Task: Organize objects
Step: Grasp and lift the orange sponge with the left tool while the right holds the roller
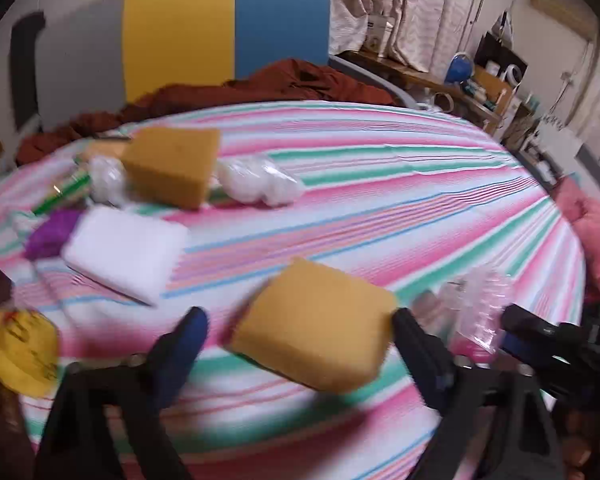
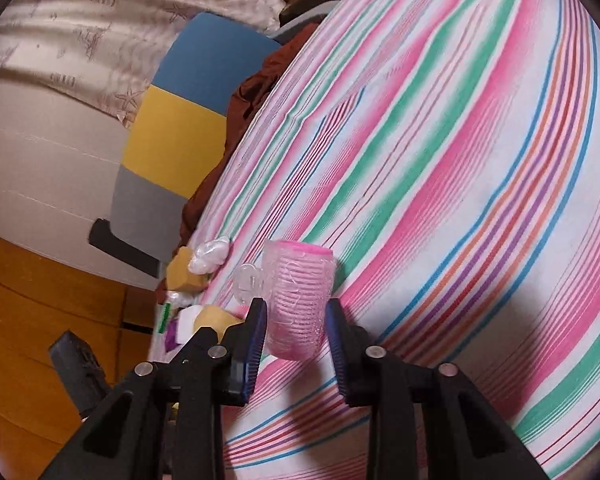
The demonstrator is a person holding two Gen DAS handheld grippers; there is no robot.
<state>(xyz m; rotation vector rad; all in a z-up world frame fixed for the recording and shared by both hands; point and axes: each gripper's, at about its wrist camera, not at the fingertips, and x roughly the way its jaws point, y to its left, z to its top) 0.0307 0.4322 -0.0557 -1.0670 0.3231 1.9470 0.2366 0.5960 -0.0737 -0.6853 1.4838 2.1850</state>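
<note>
Lying on a striped bedsheet (image 1: 380, 184) of pink, green, blue and white, a tan sponge (image 1: 314, 326) sits between the fingers of the left claw (image 1: 296, 332); the right-hand finger touches its edge, while the left-hand finger stands clear of it, so the jaws are apart and not clamped. The picture there is blurred, so finer contact cannot be told. Beyond it on the bed lie a white foam block (image 1: 126, 254), a purple item (image 1: 50, 232) just beside that block, a second tan sponge (image 1: 174, 166), two clear wrapped white bundles (image 1: 260, 180) flanking that sponge, and a green-and-white item (image 1: 66, 190) at the far left. A yellow object (image 1: 22, 350) shows at the lower left edge. The right claw (image 2: 296, 320) is clamped on a pink ribbed plastic cup (image 2: 298, 300) with a clear handle, which rests on the sheet with its open rim pointing away from the camera; both blue pads press its sides. In the left wrist view this cup shows as a pale blurred shape to the right of the near sponge. A headboard (image 1: 228, 28) of grey, yellow and blue panels stands behind the bed, with a rust-coloured cloth (image 1: 260, 84) bunched at its foot.
</note>
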